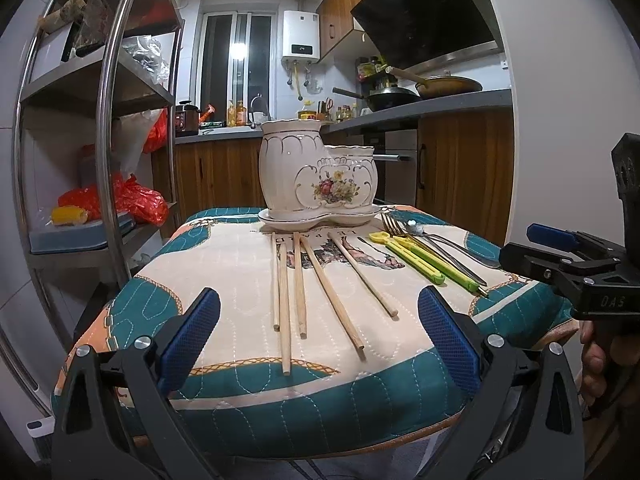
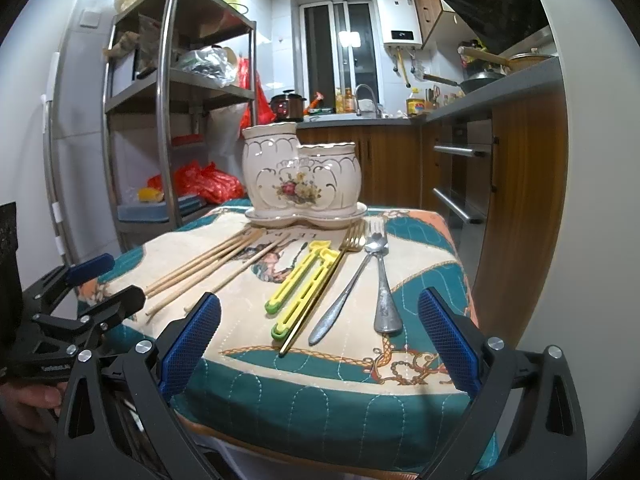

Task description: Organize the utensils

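The wooden chopsticks [image 1: 304,284] lie mid-frame on my worktop [image 1: 240,376], long axes running away toward the ceramic holder [image 1: 316,172]; left tongs [image 1: 320,336] gape empty nearest them, right tongs [image 2: 320,336] equally wide, empty.

Right gripper [image 2: 320,344] jaws spread wide, empty, at the quilted mat's [image 2: 320,400] near edge. Ceramic holder [image 2: 300,176] (two joined pots on a tray) at far edge. Wooden chopsticks [image 2: 212,272] fan toward left edge; yellow-green clips [image 2: 304,284], gold fork [image 2: 320,292], spoon [image 2: 348,288], silver fork [image 2: 384,280] toward right. Left gripper [image 2: 80,292] beside left edge.
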`<state>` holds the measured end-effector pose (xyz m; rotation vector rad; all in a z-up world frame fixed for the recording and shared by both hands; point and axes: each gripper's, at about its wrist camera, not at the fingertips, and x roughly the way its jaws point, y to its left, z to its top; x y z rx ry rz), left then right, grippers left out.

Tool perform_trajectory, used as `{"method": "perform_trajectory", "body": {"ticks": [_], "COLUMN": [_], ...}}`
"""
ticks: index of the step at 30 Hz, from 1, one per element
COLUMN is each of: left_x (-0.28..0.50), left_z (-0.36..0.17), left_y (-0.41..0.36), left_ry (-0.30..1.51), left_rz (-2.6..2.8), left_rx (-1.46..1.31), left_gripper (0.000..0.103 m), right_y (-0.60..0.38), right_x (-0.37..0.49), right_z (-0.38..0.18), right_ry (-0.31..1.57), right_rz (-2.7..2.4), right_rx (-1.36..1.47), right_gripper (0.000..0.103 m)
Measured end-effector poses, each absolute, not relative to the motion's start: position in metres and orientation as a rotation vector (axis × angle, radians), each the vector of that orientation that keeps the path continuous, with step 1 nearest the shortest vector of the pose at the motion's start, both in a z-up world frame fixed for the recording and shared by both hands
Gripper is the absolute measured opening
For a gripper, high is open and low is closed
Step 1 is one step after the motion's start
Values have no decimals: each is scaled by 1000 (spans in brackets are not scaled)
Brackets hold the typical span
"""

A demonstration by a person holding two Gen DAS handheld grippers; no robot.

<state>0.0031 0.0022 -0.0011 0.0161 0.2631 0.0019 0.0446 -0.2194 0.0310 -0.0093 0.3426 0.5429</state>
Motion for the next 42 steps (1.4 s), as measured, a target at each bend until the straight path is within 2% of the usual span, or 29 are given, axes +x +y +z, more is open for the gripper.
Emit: {"method": "perform_trajectory", "body": {"ticks": [42], "left_x": [2], "left_z": [-1], "left_y": [3], "left_ry": [267], "left_rz": [8], "left_rx": [19], "left_gripper": [98], "right_y": [-222], "right_x": [44], "right_z": [32], "right_ry": [341], "right_rz": [543], "right_rx": [1], "right_gripper": [98]}}
